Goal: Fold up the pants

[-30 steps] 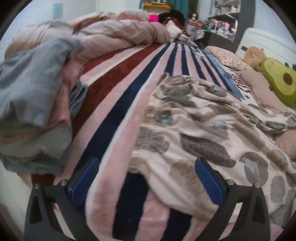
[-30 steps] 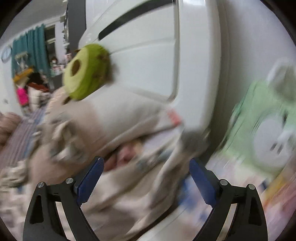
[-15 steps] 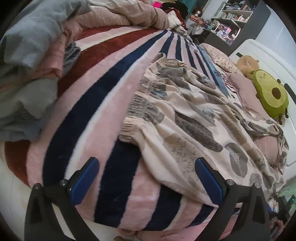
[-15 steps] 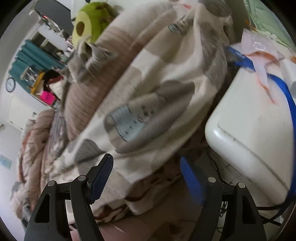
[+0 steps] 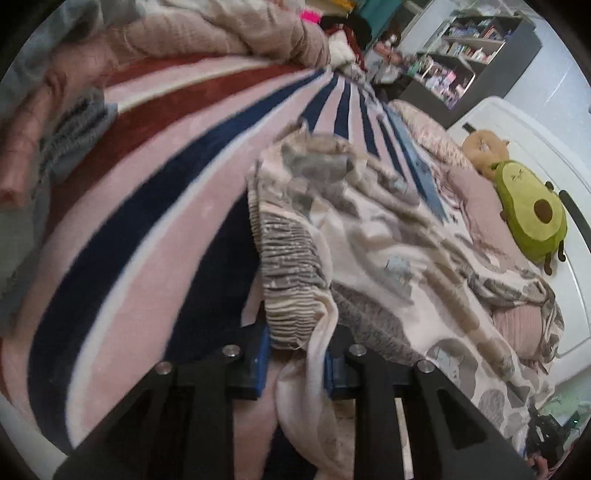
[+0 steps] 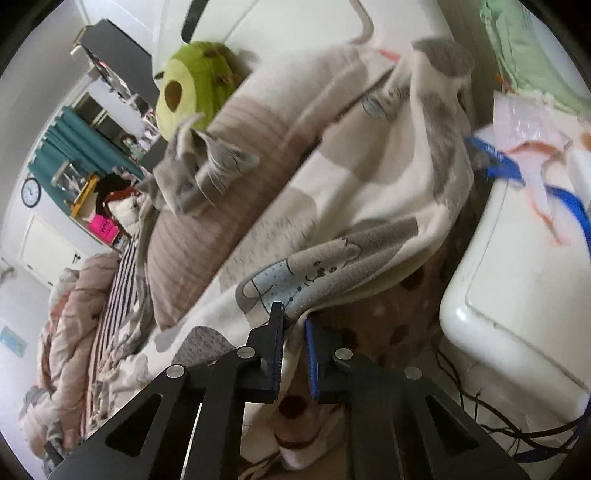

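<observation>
The pants point(image 5: 388, 258) are cream fleece with grey and blue animal prints, spread across a striped bed blanket point(image 5: 155, 206). My left gripper point(image 5: 295, 354) is shut on the gathered elastic waistband point(image 5: 291, 288) at its near corner. In the right wrist view the pants point(image 6: 332, 192) drape over a pink pillow point(image 6: 221, 192) and the bed's edge. My right gripper point(image 6: 293, 339) is shut on the hem of a leg point(image 6: 314, 273) with a blue-grey bear print.
An avocado plush point(image 5: 532, 218) and a tan plush point(image 5: 484, 147) lie by the white headboard point(image 5: 535, 147). A crumpled pink and grey duvet point(image 5: 184, 33) fills the far left. A white cabinet point(image 6: 517, 295) with cables stands beside the bed, right of the hem.
Both grippers were open half a second ago. The left one has moved in and shut on the waistband. The right one has moved in and shut on the leg hem.
</observation>
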### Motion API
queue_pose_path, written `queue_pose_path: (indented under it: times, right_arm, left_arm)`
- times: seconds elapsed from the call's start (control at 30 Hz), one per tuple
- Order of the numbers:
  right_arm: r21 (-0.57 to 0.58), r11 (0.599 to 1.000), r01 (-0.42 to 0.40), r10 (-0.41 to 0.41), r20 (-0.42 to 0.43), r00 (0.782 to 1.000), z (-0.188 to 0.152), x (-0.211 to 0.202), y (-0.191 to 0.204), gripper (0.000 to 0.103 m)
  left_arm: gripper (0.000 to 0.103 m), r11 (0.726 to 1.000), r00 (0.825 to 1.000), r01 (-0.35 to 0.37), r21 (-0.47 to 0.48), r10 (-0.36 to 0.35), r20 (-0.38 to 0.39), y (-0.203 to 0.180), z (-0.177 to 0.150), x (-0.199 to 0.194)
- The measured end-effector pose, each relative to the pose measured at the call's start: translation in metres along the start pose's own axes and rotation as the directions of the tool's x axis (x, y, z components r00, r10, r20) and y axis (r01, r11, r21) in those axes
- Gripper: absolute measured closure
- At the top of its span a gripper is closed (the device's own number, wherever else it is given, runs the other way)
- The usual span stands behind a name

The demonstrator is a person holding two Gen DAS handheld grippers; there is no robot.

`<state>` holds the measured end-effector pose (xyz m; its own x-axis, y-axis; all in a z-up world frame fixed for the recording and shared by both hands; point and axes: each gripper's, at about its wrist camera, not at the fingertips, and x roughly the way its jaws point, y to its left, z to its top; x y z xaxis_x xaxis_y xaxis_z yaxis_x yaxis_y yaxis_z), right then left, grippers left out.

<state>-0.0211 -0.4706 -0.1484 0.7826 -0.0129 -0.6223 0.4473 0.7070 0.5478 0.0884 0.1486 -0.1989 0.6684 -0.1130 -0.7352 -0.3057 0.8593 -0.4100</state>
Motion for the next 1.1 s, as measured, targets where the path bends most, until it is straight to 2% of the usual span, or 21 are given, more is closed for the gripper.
queue_pose_path:
  times: [0.07,0.13,0.27,0.57,0.83,0.9,1.0,1.1]
  right_arm:
    - [-0.021,1.000,-0.002,0.003,0.022,1.000,0.001,-0.005,0.006,0.099]
    - [-0.034,0.999,-0.026,0.028,0.039,0.999,0.005,-0.012,0.013,0.099]
    - [-0.072,0.994,-0.080,0.082,0.039,0.996,0.007,-0.022,0.021,0.099]
    - [-0.160,0.972,-0.174,0.177,0.006,0.984,-0.007,-0.045,0.054,0.099]
    - [-0.226,0.931,-0.288,0.291,-0.020,0.956,-0.027,-0.079,0.076,0.099]
    - [-0.245,0.922,-0.300,0.304,-0.021,0.952,-0.032,-0.086,0.081,0.099]
    - [-0.285,0.913,-0.292,0.300,-0.015,0.954,-0.032,-0.090,0.088,0.099]
    - [-0.335,0.894,-0.299,0.314,-0.009,0.949,-0.022,-0.091,0.102,0.099]
  left_arm:
    - [0.085,0.999,0.997,-0.035,0.037,0.032,0.069,-0.005,0.003,-0.016]
    - [0.085,0.999,0.993,-0.030,0.016,0.028,0.113,-0.001,0.009,-0.032]
    - [0.085,0.997,0.977,-0.082,0.005,0.080,0.199,0.007,0.016,-0.067]
    - [0.085,0.993,0.947,-0.113,-0.019,0.114,0.301,0.029,0.008,-0.141]
    - [0.085,0.983,0.902,-0.171,-0.073,0.186,0.391,0.055,-0.008,-0.207]
    - [0.085,0.983,0.912,-0.176,-0.059,0.185,0.366,0.059,-0.009,-0.212]
    - [0.085,0.991,0.946,-0.132,-0.006,0.128,0.297,0.057,-0.007,-0.208]
    - [0.085,0.995,0.960,-0.096,0.042,0.081,0.268,0.046,-0.002,-0.199]
